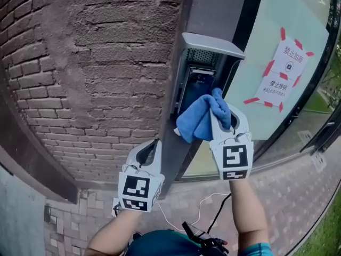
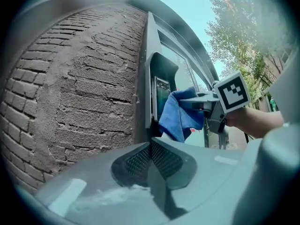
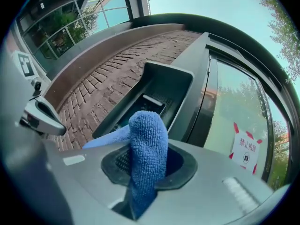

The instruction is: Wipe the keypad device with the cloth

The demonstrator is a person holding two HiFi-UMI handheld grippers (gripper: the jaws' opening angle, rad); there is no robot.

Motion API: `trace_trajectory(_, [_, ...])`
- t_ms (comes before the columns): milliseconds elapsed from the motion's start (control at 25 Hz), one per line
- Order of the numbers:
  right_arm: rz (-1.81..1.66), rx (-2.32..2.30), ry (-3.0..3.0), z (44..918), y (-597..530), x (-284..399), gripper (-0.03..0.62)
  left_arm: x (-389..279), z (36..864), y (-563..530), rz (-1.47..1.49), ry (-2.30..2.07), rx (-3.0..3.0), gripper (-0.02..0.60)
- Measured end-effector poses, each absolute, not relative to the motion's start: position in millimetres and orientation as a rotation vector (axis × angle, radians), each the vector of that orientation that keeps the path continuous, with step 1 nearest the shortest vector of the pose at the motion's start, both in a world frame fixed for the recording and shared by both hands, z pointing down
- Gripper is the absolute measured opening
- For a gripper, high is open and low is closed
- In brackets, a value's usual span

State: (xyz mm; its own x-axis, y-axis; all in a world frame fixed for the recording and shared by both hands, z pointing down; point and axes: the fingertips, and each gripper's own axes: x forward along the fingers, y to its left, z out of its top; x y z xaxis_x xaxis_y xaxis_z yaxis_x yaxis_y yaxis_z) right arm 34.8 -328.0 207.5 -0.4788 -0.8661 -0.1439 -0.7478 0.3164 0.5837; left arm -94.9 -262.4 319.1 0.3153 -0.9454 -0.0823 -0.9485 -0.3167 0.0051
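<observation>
The keypad device [image 1: 195,87] is a dark screen panel under a grey hood, mounted on a grey post beside a brick wall; it also shows in the left gripper view [image 2: 161,93] and the right gripper view [image 3: 152,102]. My right gripper [image 1: 222,120] is shut on a blue cloth [image 1: 201,117], which hangs against the device's lower part. The cloth [image 3: 146,149] bulges up between the right jaws and fills the gap. My left gripper [image 1: 154,145] is lower left, by the post, shut on nothing. From the left gripper view the cloth [image 2: 178,114] covers the device's lower half.
A brick wall [image 1: 96,79] lies left of the post. A glass pane with a red-taped white notice [image 1: 279,71] is at the right. Paved ground [image 1: 287,196] and a white cable [image 1: 200,209] lie below.
</observation>
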Motion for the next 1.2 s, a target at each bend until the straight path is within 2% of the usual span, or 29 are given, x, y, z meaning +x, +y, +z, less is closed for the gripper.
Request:
trace_trajectory(240, [-0.77,1.412,-2.416,234.1,-322.1,30.5,0.067,-93.6,327.4,-262.3,0.086,1.818,-2.526,-0.008])
trace_trajectory(560, [-1.037,1.421,-2.501,136.2,-296.9,-11.6,0.067,-112.7,327.5,-250.8,0.08,1.875,-2.482,-0.008])
trace_trajectory(680, [-1.07,1.393,-2.493,127.3,-299.7,-31.3,0.067,-125.6,326.0,-245.4,0.091,1.914,-2.451,-0.008])
trace_trajectory(920, [-0.99,1.256,-2.488,191.8,-307.1,-55.4,0.067,-139.8,336.4,-240.2,0.079,1.956,-2.44,-0.008])
trace_trajectory(1200, [-0.817,1.166,-2.471,266.0,-308.7,-51.9,0.067,-130.3,350.2,-245.1,0.045,1.93,-2.492,-0.008])
